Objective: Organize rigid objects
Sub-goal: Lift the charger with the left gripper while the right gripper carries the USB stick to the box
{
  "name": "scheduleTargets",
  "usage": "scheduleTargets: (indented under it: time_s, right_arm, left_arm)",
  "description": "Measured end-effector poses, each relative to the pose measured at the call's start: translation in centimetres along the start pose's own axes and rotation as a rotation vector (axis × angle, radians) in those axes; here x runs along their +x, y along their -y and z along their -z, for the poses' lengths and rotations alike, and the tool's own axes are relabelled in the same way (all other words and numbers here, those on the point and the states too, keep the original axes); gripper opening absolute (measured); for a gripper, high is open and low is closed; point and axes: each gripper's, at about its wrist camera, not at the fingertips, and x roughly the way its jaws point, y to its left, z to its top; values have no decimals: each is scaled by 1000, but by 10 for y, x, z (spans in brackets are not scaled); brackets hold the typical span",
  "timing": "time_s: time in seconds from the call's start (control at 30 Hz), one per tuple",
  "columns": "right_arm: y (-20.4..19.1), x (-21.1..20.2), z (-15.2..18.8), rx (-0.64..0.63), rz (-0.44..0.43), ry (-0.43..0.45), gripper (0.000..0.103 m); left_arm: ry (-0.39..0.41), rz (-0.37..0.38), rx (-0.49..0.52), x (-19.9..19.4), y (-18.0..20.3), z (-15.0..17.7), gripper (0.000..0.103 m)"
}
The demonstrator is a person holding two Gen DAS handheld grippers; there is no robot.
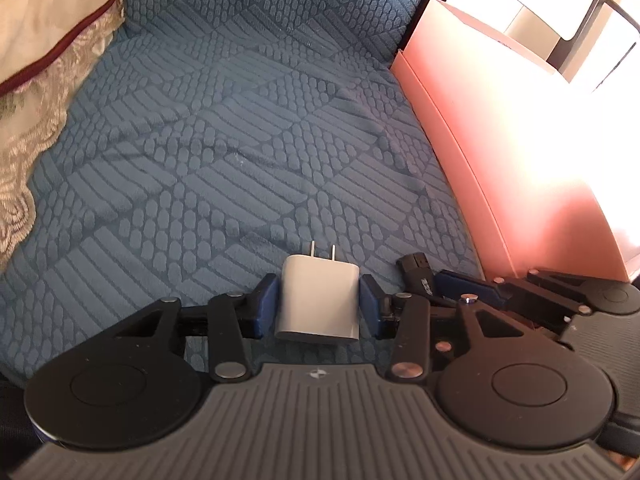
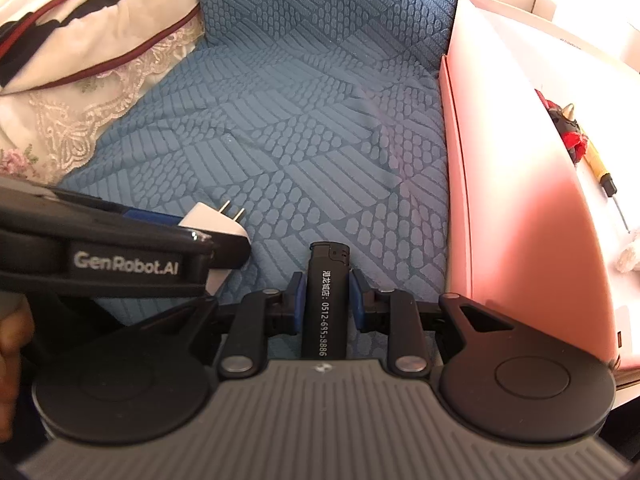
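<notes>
Nearest the left wrist camera, the left claw (image 1: 320,300) grips a white charger (image 1: 318,302) by its sides, blue pads (image 1: 266,306) pressed on both flanks, the two metal prongs pointing away over the blue sofa cover (image 1: 224,152). No earlier view shows whether that grip has changed.

Seen from the right wrist, the right claw (image 2: 325,300) is clamped on a black lighter (image 2: 323,304), which stands lengthwise between the pads with its cap end forward and white print running along its body. Both claws are held side by side above the sofa cover, the left one just to the left of the right one, where a hand (image 2: 12,344) shows at the frame edge.

A pink box (image 2: 516,208) sits on the sofa to the right of both claws, touching the cover's edge. Inside it lie a yellow-handled screwdriver (image 2: 598,170) and a small red and black item I cannot identify. A lace-edged cushion (image 2: 80,80) lies at the far left.
</notes>
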Motion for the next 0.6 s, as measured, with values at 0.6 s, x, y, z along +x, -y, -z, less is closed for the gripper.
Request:
scheduleTargets:
  time_s: [0.6]
  right_arm:
    - [-4,-23,-21,16,-3,35,27]
  left_arm:
    - [101,111,-111,-30,-14,-15,50]
